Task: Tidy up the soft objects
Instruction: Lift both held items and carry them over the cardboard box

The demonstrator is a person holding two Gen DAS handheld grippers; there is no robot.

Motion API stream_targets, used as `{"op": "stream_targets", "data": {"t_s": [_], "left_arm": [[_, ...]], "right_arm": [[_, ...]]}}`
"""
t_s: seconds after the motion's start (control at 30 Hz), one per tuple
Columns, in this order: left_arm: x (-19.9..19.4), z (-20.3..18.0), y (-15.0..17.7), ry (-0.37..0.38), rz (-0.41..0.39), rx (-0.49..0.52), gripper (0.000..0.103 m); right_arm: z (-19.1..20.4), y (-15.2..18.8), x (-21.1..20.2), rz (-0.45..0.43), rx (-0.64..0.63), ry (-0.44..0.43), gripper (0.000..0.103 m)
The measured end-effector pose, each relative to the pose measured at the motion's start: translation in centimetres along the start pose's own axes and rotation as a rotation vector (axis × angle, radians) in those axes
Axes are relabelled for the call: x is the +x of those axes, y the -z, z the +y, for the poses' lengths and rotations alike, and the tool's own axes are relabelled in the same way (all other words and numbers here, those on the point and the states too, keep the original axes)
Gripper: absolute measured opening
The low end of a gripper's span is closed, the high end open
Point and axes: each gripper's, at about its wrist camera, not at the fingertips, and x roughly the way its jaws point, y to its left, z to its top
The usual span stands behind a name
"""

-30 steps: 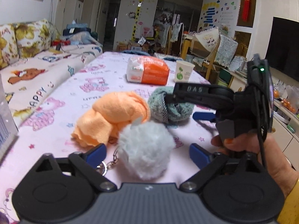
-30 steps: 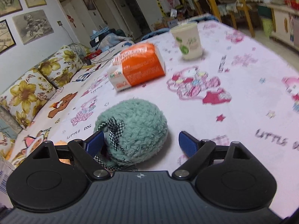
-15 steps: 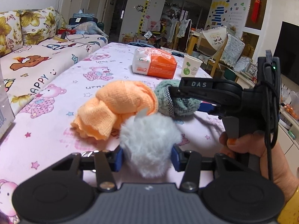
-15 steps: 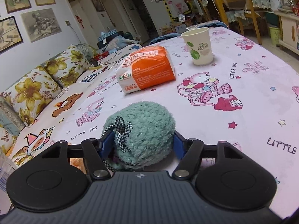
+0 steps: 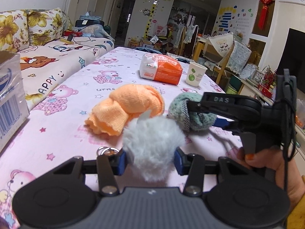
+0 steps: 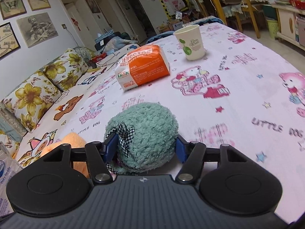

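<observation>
A fluffy grey-white pompom (image 5: 152,145) with a metal key ring (image 5: 103,150) sits between the blue pads of my left gripper (image 5: 150,161), which is shut on it just above the pink tablecloth (image 5: 114,72). Behind it lies a rolled orange cloth (image 5: 129,106). To the right, a teal plush ball (image 6: 144,133) with a checked bow is squeezed by my right gripper (image 6: 144,149), whose jaws are still closing on it. The left wrist view shows that right gripper (image 5: 198,114) from the side, held by a person's hand (image 5: 266,164). The orange cloth (image 6: 70,141) peeks in at lower left.
An orange and white tissue pack (image 5: 162,70) and a paper cup (image 5: 195,74) stand further back on the table. A plastic-wrapped box (image 5: 9,99) sits at the left edge. A flowered sofa (image 5: 47,61) runs along the left side; chairs and shelves crowd the far right.
Both grippers stood open around their objects a second ago. The left one has since closed on the pompom and the right one on the teal ball. Neither hand has shifted much.
</observation>
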Motion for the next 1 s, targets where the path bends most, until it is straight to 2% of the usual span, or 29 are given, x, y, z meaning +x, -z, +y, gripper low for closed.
{"op": "stream_targets", "data": {"t_s": [0.37,1.0], "left_arm": [[-1.7,0.0,0.7,0.002,-0.005,-0.014,0.047],[-6.5,-1.5,2.7,0.008,-0.041,0.061,0.047]], "right_arm": [[0.2,1.1,-2.9,0.033,0.003,0.044,0.076],[0.2,2.5,-6.9,-0.005,-0.010,0.116,0.076]]}}
